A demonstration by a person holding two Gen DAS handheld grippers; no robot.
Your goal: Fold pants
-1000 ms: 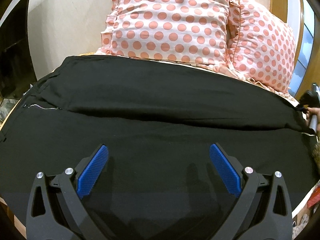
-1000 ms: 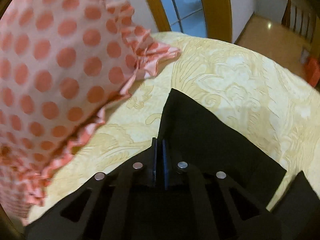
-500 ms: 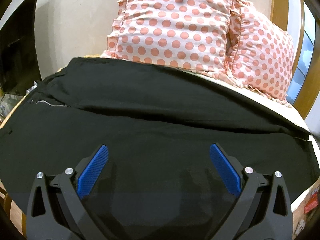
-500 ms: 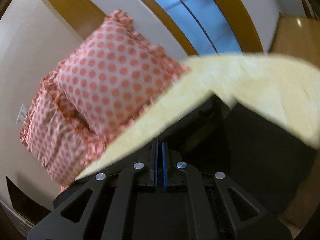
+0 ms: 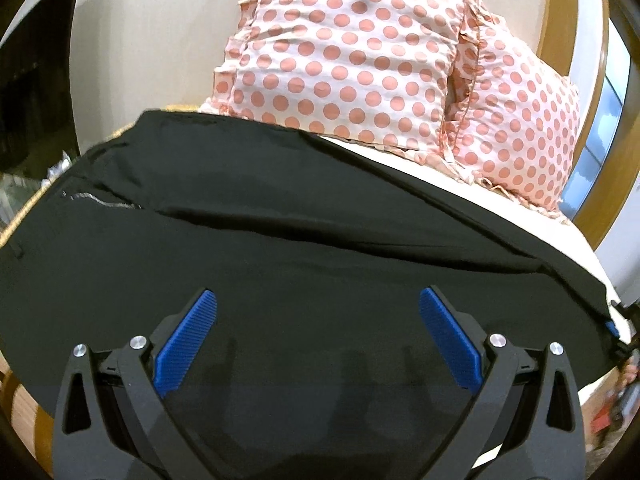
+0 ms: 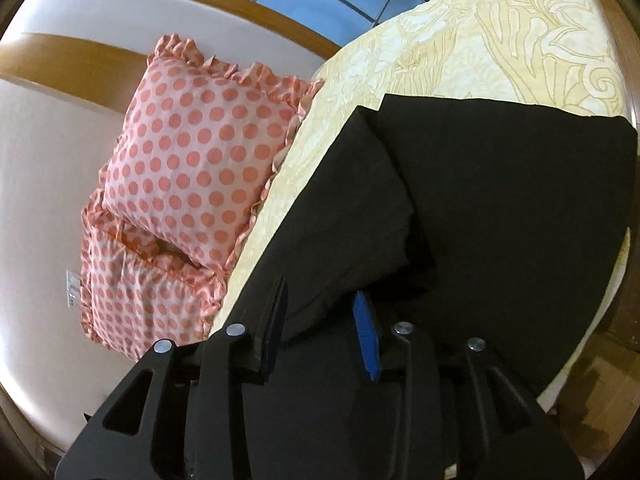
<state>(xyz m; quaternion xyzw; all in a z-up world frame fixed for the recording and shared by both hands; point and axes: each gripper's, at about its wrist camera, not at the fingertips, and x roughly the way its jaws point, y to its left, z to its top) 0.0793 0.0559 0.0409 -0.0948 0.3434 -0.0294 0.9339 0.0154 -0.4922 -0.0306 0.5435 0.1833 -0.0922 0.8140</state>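
Black pants (image 5: 320, 220) lie flat across the bed, zipper and waist at the left, legs running right. My left gripper (image 5: 318, 292) hovers open over the near leg with nothing between its blue pads. In the right wrist view the pants (image 6: 500, 200) fill the lower right, and one leg lies folded over the other. My right gripper (image 6: 320, 288) sits low on that fold. Its jaws are opening, and a ridge of black cloth lies loosely between the pads.
Two polka-dot pillows (image 5: 340, 60) lean on the wall behind the pants; they are at the left (image 6: 192, 160) in the right wrist view. The cream patterned bedspread (image 6: 500, 40) is bare beyond the pant legs. Wooden floor (image 6: 600, 380) lies past the bed edge.
My right gripper swung round with the leg end pinched in it, came down onto the pants, and its jaws have parted. The left gripper stayed open and hardly shifted.
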